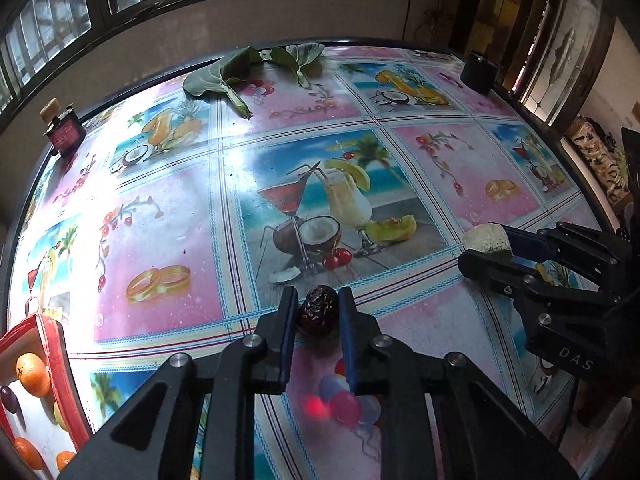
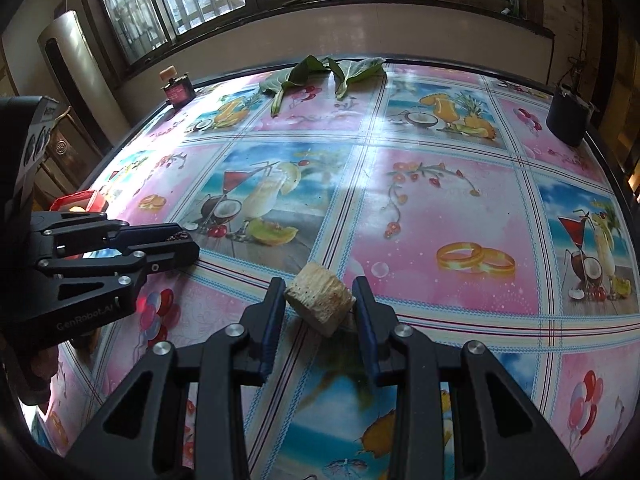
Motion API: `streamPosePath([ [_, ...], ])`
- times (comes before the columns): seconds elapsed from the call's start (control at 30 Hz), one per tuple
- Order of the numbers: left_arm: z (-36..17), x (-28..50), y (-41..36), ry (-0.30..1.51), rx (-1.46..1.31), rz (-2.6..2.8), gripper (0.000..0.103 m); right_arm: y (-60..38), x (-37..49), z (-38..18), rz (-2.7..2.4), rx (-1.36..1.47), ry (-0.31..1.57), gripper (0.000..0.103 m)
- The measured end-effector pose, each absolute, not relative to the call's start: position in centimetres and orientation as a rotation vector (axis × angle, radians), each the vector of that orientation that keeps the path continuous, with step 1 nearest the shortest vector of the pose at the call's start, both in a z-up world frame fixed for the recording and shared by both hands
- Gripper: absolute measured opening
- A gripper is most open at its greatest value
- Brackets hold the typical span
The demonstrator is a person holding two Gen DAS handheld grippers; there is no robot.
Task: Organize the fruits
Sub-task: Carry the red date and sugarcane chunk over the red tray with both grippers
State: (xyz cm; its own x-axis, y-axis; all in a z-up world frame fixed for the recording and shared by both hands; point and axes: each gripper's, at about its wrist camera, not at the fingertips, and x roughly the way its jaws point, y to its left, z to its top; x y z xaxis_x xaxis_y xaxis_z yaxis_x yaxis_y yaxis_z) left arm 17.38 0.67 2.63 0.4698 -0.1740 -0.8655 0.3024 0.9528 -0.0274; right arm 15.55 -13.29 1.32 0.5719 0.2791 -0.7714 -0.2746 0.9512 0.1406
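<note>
Date (image 1: 319, 309), dark and wrinkled, sits clamped between the left gripper (image 1: 319, 310) pads, low over the tablecloth (image 1: 168, 216) near its front edge. Jaws closed tight on it, both blue pads touching its sides. From the right wrist view only a sliver of the date shows at the left tongs' tips.

Right gripper (image 2: 319, 300) has a pale, cut chunk (image 2: 320, 303) pinched between its pads, tilted, one corner down near the cloth. Narrow gap, jaws partly closed on the chunk. Can't tell what fruit it is; cut face looks whitish with small dots.

Red tray (image 1: 60, 364) at the left table edge holds oranges (image 1: 33, 374) and a dark grape-like fruit (image 1: 9, 400). It's well apart from both grippers.

Far edge of the table: two green leaves (image 1: 224, 76), a small jar (image 1: 64, 130) with a cork on the left, a dark pot (image 1: 479, 71) on the right. Windows behind.

Both grippers point down at the table, right one just beside the left.
</note>
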Motion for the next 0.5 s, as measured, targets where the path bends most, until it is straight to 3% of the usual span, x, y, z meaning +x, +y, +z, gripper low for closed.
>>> streamPosePath([
  [0.5, 2.7, 10.0, 0.8, 1.052, 0.006, -0.181, 0.019, -13.6, 11.2, 1.9, 0.295, -0.005, 0.918, 0.036],
])
